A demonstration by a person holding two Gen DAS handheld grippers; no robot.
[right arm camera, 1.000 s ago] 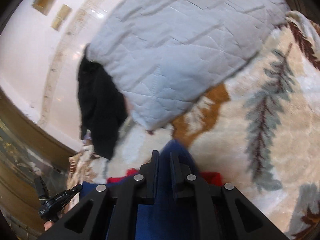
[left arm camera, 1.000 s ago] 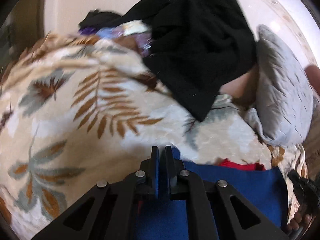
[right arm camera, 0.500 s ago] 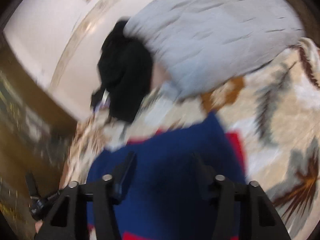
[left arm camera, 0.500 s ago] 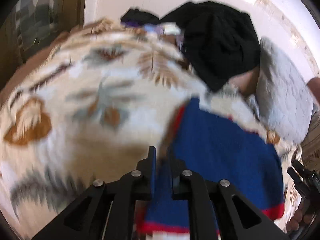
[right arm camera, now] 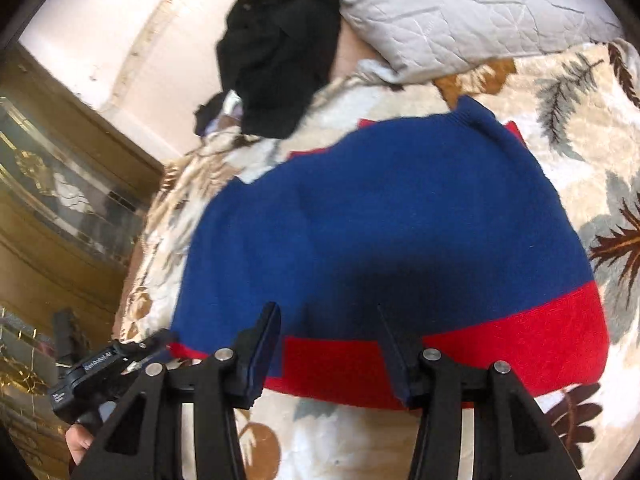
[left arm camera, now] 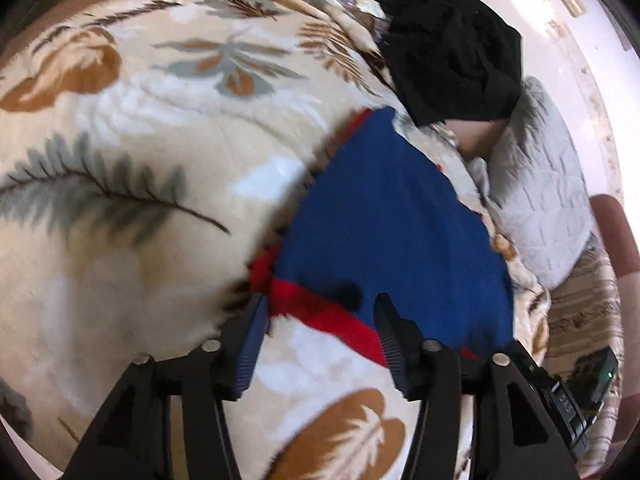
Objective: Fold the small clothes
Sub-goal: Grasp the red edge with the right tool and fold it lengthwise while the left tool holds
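A small blue knit garment [left arm camera: 392, 220] [right arm camera: 380, 220] with a red hem band lies spread flat on the leaf-patterned blanket [left arm camera: 140, 140] [right arm camera: 580, 88]. My left gripper [left arm camera: 320, 312] hovers over the garment's red hem at its left corner. Its jaws are opening and the pads press on nothing. My right gripper [right arm camera: 328, 320] stands open above the red hem [right arm camera: 500, 344], with the cloth below the gap and free of the pads. Each gripper shows at the edge of the other's view.
A black garment pile [left arm camera: 452, 52] [right arm camera: 280, 48] lies at the blanket's far side beside a grey quilted pillow [left arm camera: 540, 184] [right arm camera: 460, 12]. A gilded glass cabinet [right arm camera: 60, 200] stands on the left. A hand [right arm camera: 80, 446] grips the other tool.
Both grippers drew back across the bed, pulling the blue garment out flat, then opened and let it go. The garment now lies spread with its red hem nearest me.
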